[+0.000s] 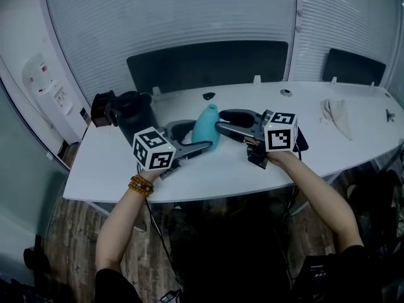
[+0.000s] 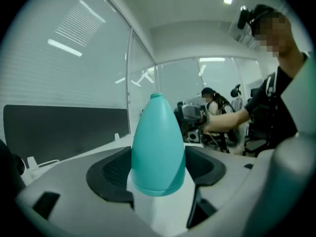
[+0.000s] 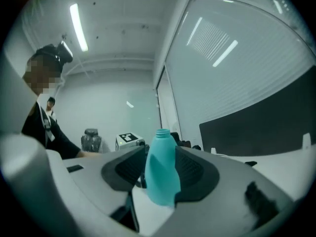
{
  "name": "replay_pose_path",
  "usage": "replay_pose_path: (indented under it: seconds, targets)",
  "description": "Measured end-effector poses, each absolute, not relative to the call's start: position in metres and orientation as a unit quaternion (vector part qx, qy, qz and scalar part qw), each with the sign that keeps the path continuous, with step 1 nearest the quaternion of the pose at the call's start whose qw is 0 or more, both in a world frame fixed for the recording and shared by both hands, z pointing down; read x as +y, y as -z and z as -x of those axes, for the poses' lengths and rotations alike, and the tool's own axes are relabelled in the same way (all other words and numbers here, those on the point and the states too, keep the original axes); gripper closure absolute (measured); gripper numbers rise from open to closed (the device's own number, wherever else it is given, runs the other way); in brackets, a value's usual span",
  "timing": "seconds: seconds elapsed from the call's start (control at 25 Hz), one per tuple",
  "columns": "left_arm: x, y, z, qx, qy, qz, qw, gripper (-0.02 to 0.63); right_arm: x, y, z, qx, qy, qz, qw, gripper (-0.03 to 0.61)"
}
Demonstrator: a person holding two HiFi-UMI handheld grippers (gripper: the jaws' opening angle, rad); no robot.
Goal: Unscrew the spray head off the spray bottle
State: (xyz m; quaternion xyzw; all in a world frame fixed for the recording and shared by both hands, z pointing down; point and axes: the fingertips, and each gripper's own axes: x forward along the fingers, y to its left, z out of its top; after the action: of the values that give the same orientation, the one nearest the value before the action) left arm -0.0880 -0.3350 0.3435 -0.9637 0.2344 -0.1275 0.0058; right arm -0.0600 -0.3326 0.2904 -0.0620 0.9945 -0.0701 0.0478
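Spray bottle [image 1: 206, 126], teal, just above white bench [image 1: 240, 175], body clenched in left claw [image 1: 199, 141], right claw [image 1: 219, 121] spread loosely about it; threaded neck [image 3: 162, 132] bare, spray head unseen, unscrewing judged complete.

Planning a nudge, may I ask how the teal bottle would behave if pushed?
The teal bottle has a wide base and tapered top, so a low push probably slides it. Its open neck could spill any contents. Its smooth plastic looks slippery.
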Motion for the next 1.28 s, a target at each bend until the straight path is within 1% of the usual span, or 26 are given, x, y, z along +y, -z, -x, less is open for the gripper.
replay_pose_path:
  seconds: [0.08, 0.16, 0.24, 0.4, 0.52, 0.72, 0.84, 1.16, 1.28]
  targets:
    - [-0.339, -0.361, 0.088, 0.233, 0.168, 0.958, 0.01, 0.268, -0.329, -0.304, 0.067, 0.997, 0.032, 0.065, 0.008, 0.391]
    - [-0.341, -0.375, 0.086, 0.229, 0.195, 0.954, 0.008, 0.268, -0.327, -0.313, 0.072, 0.998, 0.011, 0.066, -0.015, 0.391]
    - [-0.34, -0.386, 0.085, 0.22, 0.208, 0.953, -0.011, 0.27, -0.327, -0.32, 0.077, 0.997, 0.008, 0.068, -0.029, 0.391]
    - [-0.337, -0.404, 0.091, 0.207, 0.24, 0.947, -0.049, 0.27, -0.325, -0.341, 0.082, 0.994, -0.011, 0.072, -0.085, 0.391]
    - [-0.336, -0.419, 0.092, 0.196, 0.263, 0.942, -0.066, 0.27, -0.323, -0.353, 0.085, 0.993, -0.012, 0.072, -0.097, 0.391]
    - [-0.338, -0.432, 0.098, 0.204, 0.282, 0.936, -0.059, 0.27, -0.32, -0.372, 0.088, 0.987, -0.038, 0.08, -0.137, 0.391]
    - [-0.343, -0.425, 0.103, 0.217, 0.273, 0.936, -0.054, 0.268, -0.324, -0.375, 0.08, 0.985, -0.046, 0.09, -0.142, 0.391]
    - [-0.339, -0.415, 0.11, 0.222, 0.271, 0.936, -0.04, 0.268, -0.332, -0.379, 0.064, 0.984, -0.036, 0.108, -0.133, 0.391]
    - [-0.338, -0.405, 0.117, 0.233, 0.254, 0.938, -0.033, 0.268, -0.334, -0.377, 0.053, 0.985, -0.036, 0.117, -0.124, 0.391]
